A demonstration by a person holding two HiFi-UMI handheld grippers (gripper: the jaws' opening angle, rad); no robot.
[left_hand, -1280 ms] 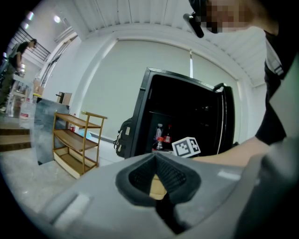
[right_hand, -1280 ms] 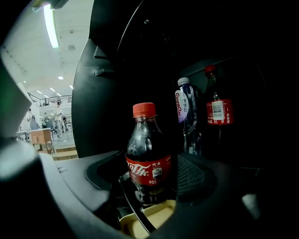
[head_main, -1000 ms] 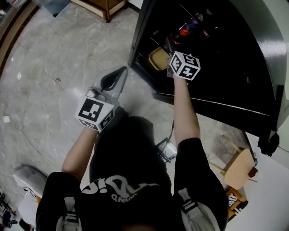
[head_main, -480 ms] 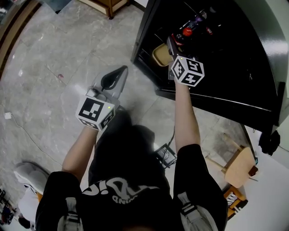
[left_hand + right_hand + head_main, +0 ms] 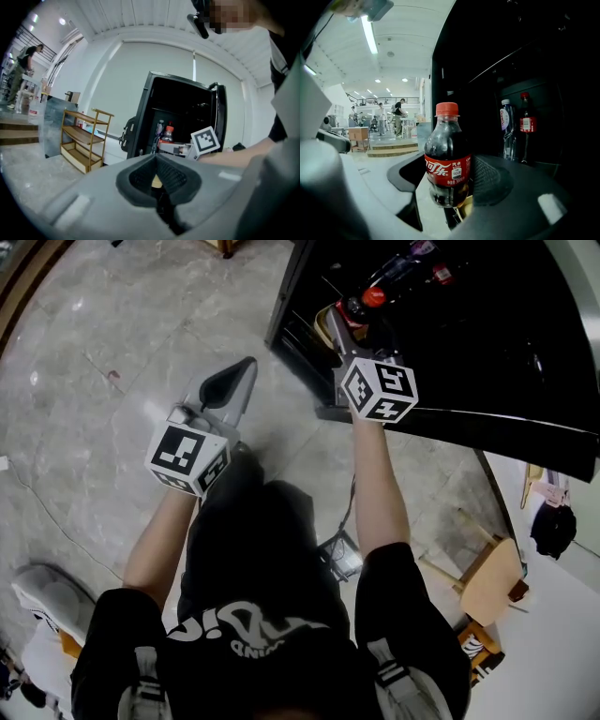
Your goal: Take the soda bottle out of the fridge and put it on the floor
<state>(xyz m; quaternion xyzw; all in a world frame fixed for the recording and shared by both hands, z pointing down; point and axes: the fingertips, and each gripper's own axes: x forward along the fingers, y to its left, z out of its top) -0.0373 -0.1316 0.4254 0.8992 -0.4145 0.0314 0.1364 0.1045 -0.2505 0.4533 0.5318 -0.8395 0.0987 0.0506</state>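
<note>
Right gripper (image 5: 449, 185): jaws are closed partway onto the soda bottle (image 5: 447, 154), which is gripped upright between the pads
Soda bottle: seen at the open front edge of the fridge (image 5: 487, 343), red cap up
Left gripper (image 5: 155, 159): jaws are pressed together, nothing is gripped; it is positioned over the floor (image 5: 103, 362)

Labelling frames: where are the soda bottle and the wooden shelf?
soda bottle (image 5: 446, 171), right gripper view, on its red label.
wooden shelf (image 5: 80, 135), left gripper view, on its middle board.

Three bottles (image 5: 447, 154) (image 5: 506, 126) (image 5: 526, 123), two grippers (image 5: 246, 367) (image 5: 349, 313), one fridge (image 5: 183, 105), one wooden shelf (image 5: 84, 136).
</note>
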